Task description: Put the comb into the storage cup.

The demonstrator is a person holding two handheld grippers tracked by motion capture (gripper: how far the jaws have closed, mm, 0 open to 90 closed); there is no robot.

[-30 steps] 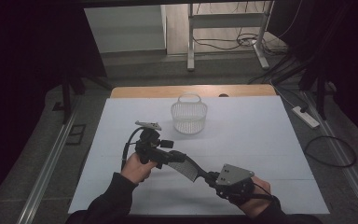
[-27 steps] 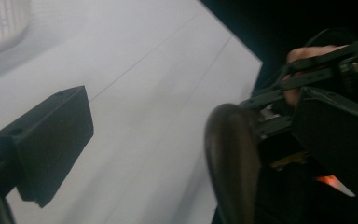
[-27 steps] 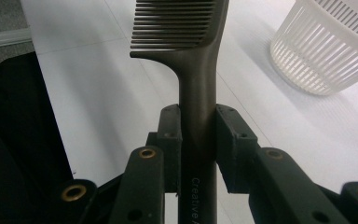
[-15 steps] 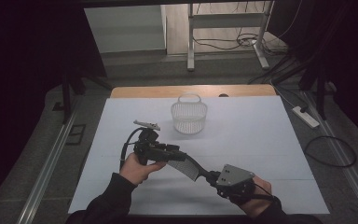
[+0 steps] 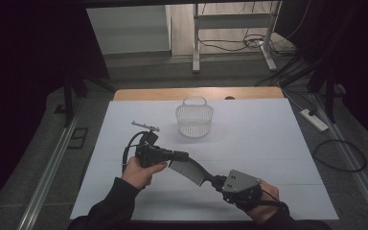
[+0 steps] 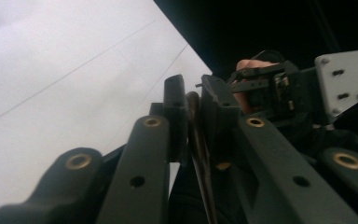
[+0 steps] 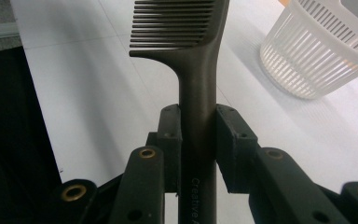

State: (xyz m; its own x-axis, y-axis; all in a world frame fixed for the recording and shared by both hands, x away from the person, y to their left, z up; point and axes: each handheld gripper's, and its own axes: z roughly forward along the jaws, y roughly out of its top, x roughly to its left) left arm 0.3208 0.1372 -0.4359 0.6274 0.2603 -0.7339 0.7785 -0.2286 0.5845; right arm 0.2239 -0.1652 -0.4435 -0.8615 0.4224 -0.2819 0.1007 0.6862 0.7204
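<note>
**Both grippers clamped on one comb**

Your right gripper [image 7: 198,128] pinches the comb [image 7: 193,70] by its handle; the teeth run off the top edge, and the handle print reads "Creative A" before it is cut off. Your left gripper [image 6: 193,100] grips the comb's [image 6: 196,140] toothed end edge-on, so its teeth are hard to make out there. The comb hangs above the table [image 5: 268,143], nearer you than the basket [image 5: 194,117].

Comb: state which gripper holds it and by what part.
Both hold the comb. The right gripper clamps its handle; the left gripper pinches the toothed end edge-on between its jaws.
</note>
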